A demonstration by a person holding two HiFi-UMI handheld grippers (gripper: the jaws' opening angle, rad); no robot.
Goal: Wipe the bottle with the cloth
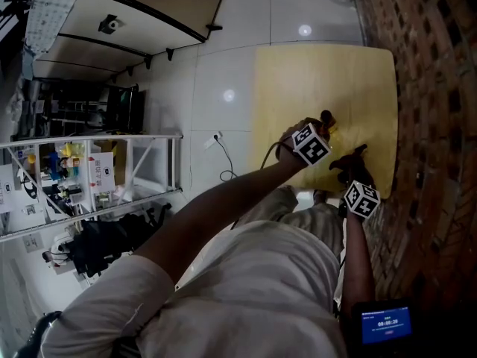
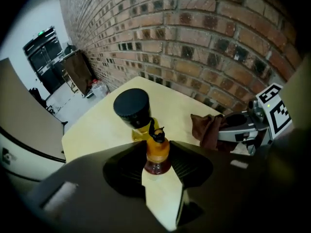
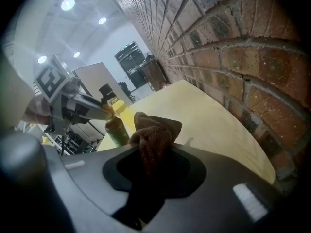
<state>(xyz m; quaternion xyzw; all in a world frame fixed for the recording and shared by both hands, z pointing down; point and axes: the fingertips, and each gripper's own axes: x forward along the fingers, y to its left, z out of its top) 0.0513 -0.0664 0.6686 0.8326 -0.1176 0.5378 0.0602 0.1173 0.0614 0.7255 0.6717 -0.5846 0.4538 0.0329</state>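
The left hand-held gripper (image 2: 156,144) points down and is clamped on the small bottle (image 2: 156,158), just under its orange top. The bottle stands upright around the middle of the yellow bench (image 2: 97,125). Just behind it stands a bigger yellow bottle with a black cap (image 2: 132,107). The right hand-held gripper (image 3: 150,149) is squeezed tight on a brown cloth (image 3: 151,135). The cloth is bunched up and is held near the small bottle, on the side toward the brick wall (image 2: 194,33), not touching it.
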